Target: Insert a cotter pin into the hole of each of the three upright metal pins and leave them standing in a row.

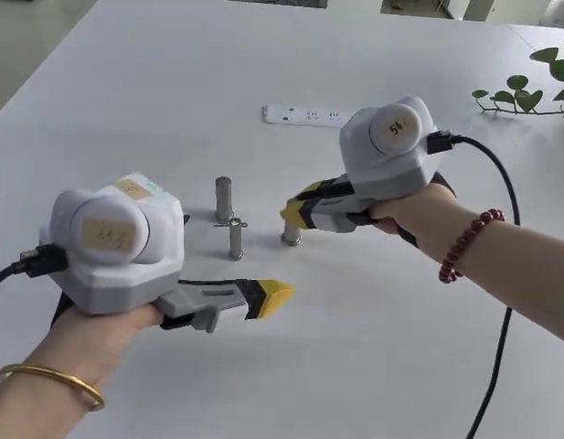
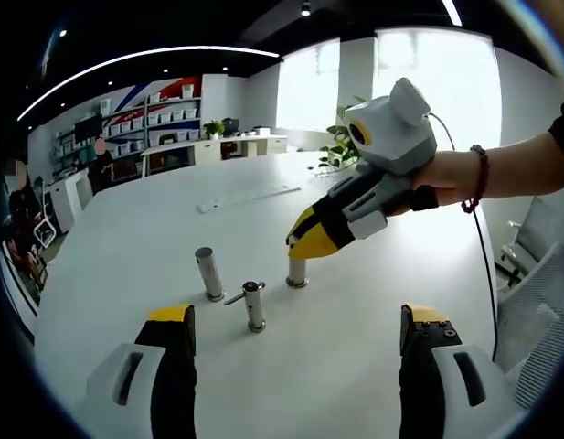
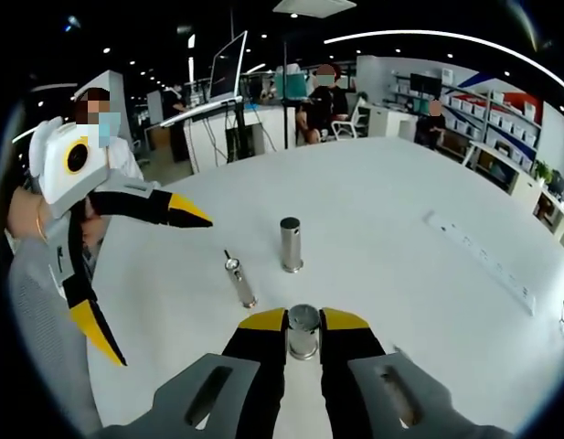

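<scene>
Three upright metal pins stand in a loose row on the white table (image 1: 154,91). The far pin (image 1: 224,198) is bare. The middle pin (image 1: 236,239) has a thin cotter pin (image 1: 228,223) sticking out sideways near its top, as the left gripper view also shows at the cotter pin (image 2: 234,296). My right gripper (image 1: 293,217) is shut on the top of the third pin (image 1: 291,237); its jaws flank that pin's head (image 3: 303,329) closely. My left gripper (image 2: 298,315) hovers open and holds nothing, a short way in front of the row.
A white power strip (image 1: 304,114) lies flat beyond the pins. A potted plant (image 1: 528,91) reaches over the table's far right edge. The right gripper's black cable (image 1: 505,302) trails down the right side. Bare tabletop surrounds the pins.
</scene>
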A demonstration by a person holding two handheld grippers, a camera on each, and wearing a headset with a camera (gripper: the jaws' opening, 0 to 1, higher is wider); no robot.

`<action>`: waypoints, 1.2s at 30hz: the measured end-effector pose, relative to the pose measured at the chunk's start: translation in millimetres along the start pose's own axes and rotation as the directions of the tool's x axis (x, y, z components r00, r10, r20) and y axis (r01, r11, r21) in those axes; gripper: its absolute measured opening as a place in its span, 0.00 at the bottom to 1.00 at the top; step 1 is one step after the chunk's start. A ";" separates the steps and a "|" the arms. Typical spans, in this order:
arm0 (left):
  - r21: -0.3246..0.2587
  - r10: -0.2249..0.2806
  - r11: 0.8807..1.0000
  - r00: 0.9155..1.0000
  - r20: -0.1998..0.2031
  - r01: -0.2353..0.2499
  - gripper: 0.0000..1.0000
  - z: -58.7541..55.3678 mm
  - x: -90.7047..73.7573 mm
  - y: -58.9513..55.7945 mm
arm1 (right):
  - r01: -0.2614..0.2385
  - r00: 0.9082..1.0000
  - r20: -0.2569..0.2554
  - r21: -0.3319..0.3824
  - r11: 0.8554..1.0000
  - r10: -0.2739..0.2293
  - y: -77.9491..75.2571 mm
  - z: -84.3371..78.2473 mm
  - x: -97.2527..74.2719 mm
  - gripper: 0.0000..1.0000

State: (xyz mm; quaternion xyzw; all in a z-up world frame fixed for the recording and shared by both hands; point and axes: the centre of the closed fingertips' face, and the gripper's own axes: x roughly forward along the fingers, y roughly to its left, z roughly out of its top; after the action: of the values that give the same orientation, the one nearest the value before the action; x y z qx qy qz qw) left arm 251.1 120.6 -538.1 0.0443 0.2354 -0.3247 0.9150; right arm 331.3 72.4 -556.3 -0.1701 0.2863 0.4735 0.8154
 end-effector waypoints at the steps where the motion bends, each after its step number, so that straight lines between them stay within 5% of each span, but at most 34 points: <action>1: 0.000 -0.001 1.000 1.000 0.000 0.001 0.93 -0.1 -0.3 -0.7 | 0.002 1.000 0.000 0.000 1.000 -0.002 0.4 -1.0 -1.5 0.08; 15: 0.004 -0.010 1.000 1.000 0.007 0.010 0.91 2.3 -4.4 -8.9 | 0.016 1.000 -0.023 -0.021 1.000 -0.016 29.8 -13.3 -16.3 0.08; 36: 0.006 -0.011 1.000 1.000 0.012 0.011 0.90 3.3 -7.7 -12.2 | 0.032 0.999 -0.019 0.009 0.999 -0.032 40.2 -23.2 -19.4 0.08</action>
State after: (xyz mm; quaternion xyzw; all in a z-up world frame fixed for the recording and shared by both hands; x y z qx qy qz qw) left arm 239.7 114.7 -530.8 0.0436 0.2291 -0.3306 0.9145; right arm 281.7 66.4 -562.4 -0.1754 0.2935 0.4573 0.8209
